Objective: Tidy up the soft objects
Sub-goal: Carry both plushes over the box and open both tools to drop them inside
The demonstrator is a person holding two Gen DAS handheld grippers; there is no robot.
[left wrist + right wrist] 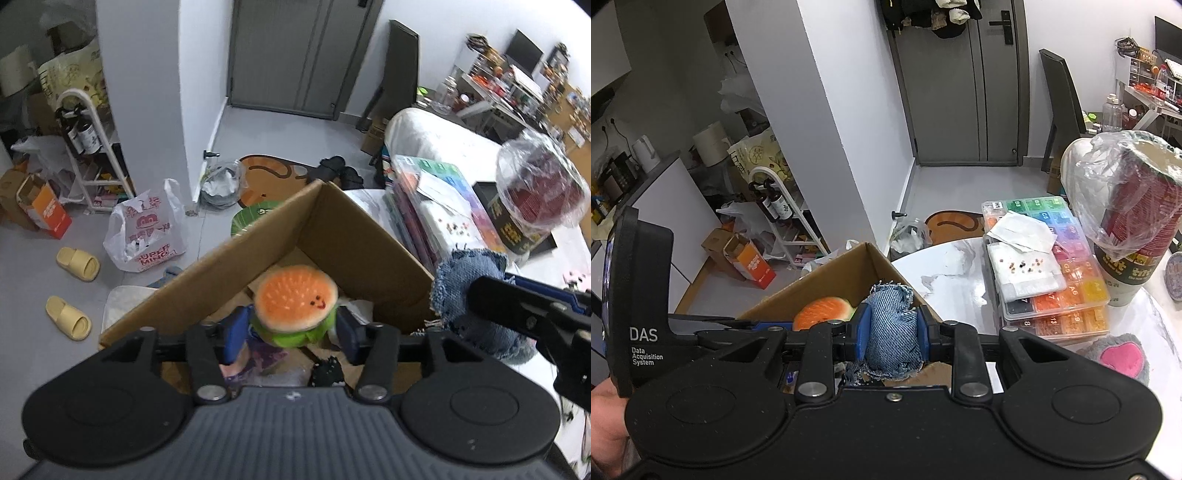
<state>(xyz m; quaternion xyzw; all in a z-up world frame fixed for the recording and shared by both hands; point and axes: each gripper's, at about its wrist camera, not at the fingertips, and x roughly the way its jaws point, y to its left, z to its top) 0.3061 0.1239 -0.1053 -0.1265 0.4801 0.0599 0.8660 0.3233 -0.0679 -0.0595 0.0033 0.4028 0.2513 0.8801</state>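
Observation:
An open cardboard box [258,258] stands at the table's edge. A burger plush [295,299] with an orange bun, a smiling face and a green layer hangs between the fingers of my left gripper [293,332] over the box; the blue pads stand just off its sides, open. Other items lie dim on the box floor beneath. My right gripper [892,325] is shut on a rolled piece of frayed denim [890,343], held above the box's near right corner [905,291]. The burger plush [823,314] shows just left of the denim.
On the white table [945,266] lie stacked bead organizer cases [1052,266], a bagged stack of red cups [1137,206] and a grey plush with a pink heart [1119,356]. Below on the floor are a plastic bag [147,229] and yellow slippers [75,262].

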